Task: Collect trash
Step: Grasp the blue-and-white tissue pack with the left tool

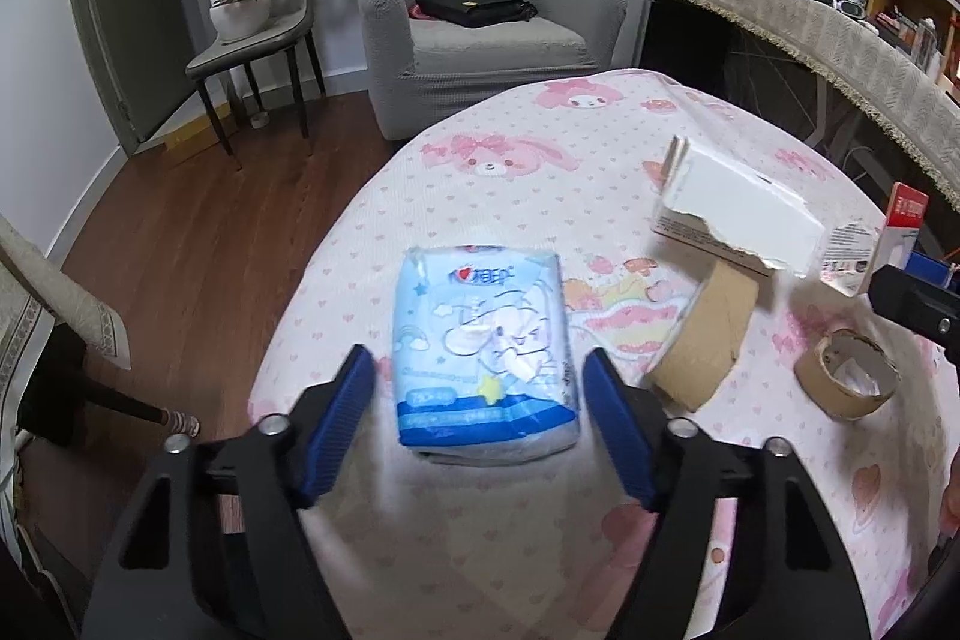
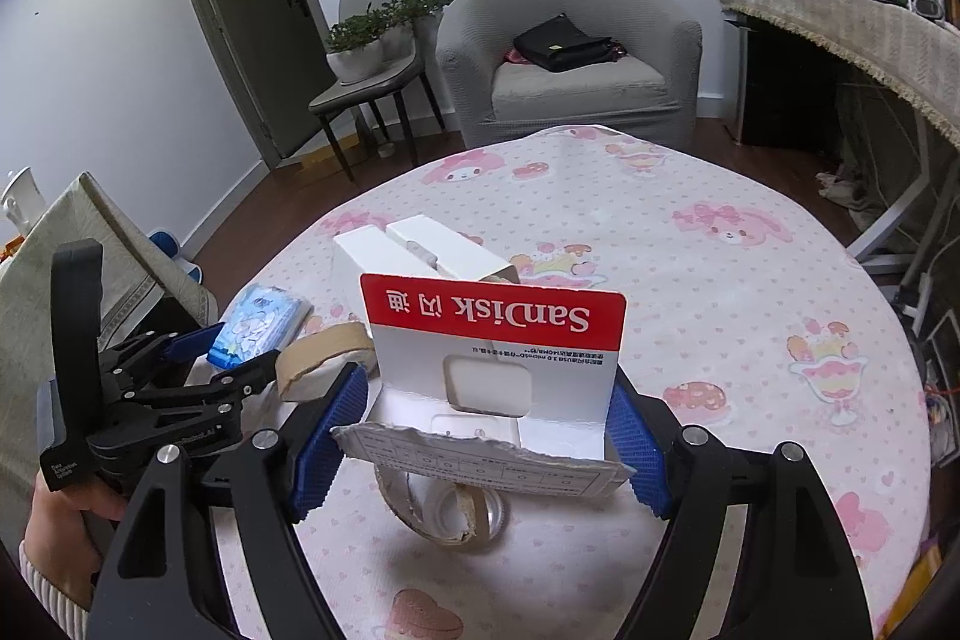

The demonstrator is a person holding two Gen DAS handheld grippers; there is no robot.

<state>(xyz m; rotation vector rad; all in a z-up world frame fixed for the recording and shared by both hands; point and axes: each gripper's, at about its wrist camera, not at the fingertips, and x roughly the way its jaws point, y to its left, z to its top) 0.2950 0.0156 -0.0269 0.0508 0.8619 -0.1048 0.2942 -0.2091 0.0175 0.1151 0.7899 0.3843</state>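
Note:
A blue tissue pack (image 1: pixel 483 349) lies on the pink tablecloth (image 1: pixel 540 130), between the pads of my left gripper (image 1: pixel 480 403), which is open around it without touching. It also shows in the right wrist view (image 2: pixel 259 322). My right gripper (image 2: pixel 489 436) is shut on a torn red-and-white SanDisk package (image 2: pixel 492 370) and holds it above the table. An empty tape roll (image 2: pixel 444 511) lies under it. A torn white box (image 1: pixel 741 214), a cardboard piece (image 1: pixel 702 340) and a brown tape core (image 1: pixel 849 370) lie to the right.
A grey armchair (image 1: pixel 480 34) with a black bag stands beyond the table. A chair with potted plants (image 1: pixel 258 10) is by the door. A cluttered shelf (image 1: pixel 840 16) runs along the right. Wood floor lies to the left.

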